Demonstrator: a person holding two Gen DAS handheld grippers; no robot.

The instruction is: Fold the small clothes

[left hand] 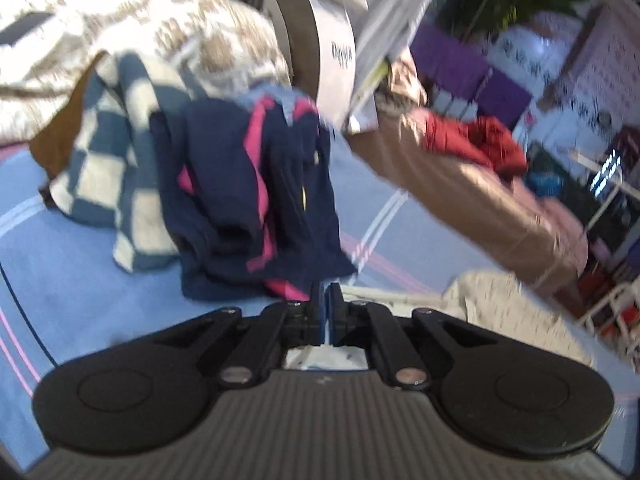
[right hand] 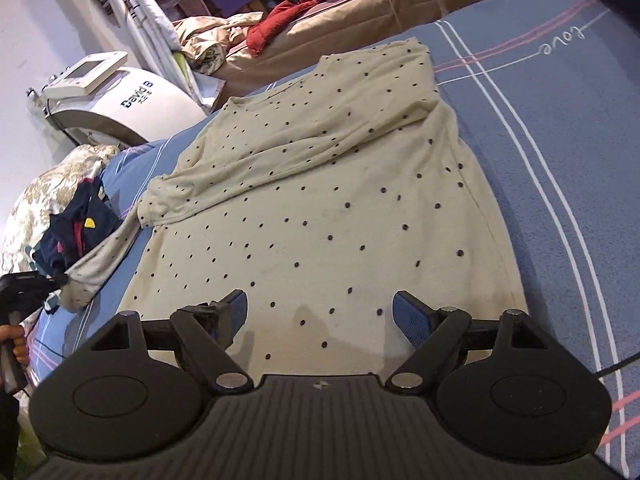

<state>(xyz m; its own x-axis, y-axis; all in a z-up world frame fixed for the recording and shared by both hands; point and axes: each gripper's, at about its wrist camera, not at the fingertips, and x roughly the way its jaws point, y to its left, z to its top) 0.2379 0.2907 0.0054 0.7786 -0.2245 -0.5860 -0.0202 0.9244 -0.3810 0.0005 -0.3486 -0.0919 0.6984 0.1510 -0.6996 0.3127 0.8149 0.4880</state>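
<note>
A cream shirt with dark dots [right hand: 320, 184] lies spread on the blue bed cover [right hand: 560, 152]. One sleeve is folded across its chest. The other sleeve [right hand: 96, 268] stretches off to the left, where my left gripper [right hand: 60, 280] is shut on its cuff. In the blurred left wrist view the left gripper [left hand: 326, 296] is shut, and a bit of cream cloth [left hand: 516, 312] shows at the right. My right gripper [right hand: 320, 308] is open and empty, hovering over the shirt's lower hem.
A pile of clothes, navy with pink [left hand: 248, 192] and blue-checked [left hand: 108, 152], lies by a floral quilt [left hand: 120, 12]. A white machine [right hand: 120, 104] stands beside the bed. A second bed with a red jacket [right hand: 296, 12] is behind.
</note>
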